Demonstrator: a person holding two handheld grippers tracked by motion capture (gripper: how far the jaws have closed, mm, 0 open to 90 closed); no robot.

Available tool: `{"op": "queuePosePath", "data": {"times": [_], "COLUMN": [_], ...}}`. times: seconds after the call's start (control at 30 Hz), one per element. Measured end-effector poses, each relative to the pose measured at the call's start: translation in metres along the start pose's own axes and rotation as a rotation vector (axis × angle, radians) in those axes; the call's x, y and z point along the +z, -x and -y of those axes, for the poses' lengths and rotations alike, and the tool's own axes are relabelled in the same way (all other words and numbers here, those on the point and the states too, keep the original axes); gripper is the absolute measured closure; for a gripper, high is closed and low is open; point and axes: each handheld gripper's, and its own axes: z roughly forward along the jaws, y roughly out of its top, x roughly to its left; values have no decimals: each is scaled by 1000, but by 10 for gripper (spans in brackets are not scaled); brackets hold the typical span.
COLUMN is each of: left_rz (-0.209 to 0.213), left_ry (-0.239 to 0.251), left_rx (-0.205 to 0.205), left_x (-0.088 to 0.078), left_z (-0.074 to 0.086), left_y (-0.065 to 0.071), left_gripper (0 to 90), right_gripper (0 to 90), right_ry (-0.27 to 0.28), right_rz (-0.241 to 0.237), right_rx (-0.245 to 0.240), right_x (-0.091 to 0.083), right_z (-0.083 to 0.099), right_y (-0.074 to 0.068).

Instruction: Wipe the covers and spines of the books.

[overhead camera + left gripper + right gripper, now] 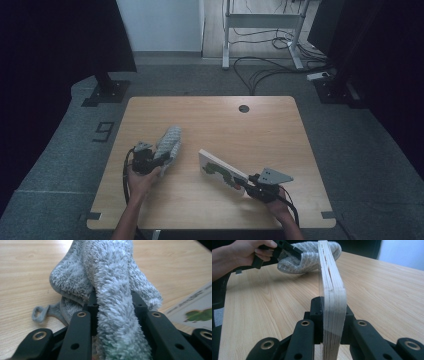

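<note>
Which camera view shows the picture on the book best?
The high view: the book shows its cover with the green caterpillar. The right gripper view looks along its page edges, held between the fingers. The left gripper view catches one corner with something green on it.

High view is dim, dark at both sides and corners, with the worktop (210, 125) the one evenly lit patch and shadows soft. Both gripper views are brighter; the towel (110, 285) is blurred up close, and the book (332, 315) edge softens near the lens.
</note>
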Motion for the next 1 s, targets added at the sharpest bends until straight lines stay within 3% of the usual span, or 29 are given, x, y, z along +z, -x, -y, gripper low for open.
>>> {"op": "queuePosePath", "data": {"times": [0.2,0.83,1.0], "left_rz": [-23,-24,-50], "left_ry": [-38,-82,-100], "left_rx": [-1,-7,-11], "left_x": [10,18,21], "left_z": [3,6,6], "left_y": [-2,-6,-4], "left_gripper": [673,615,481], "right_gripper": [782,781,781], "right_ry": [0,-5,-6], "right_rz": [-1,-1,-1], "right_rx": [1,-2,-2], "right_x": [0,0,0], "right_z": [0,0,0], "right_y": [0,0,0]}}
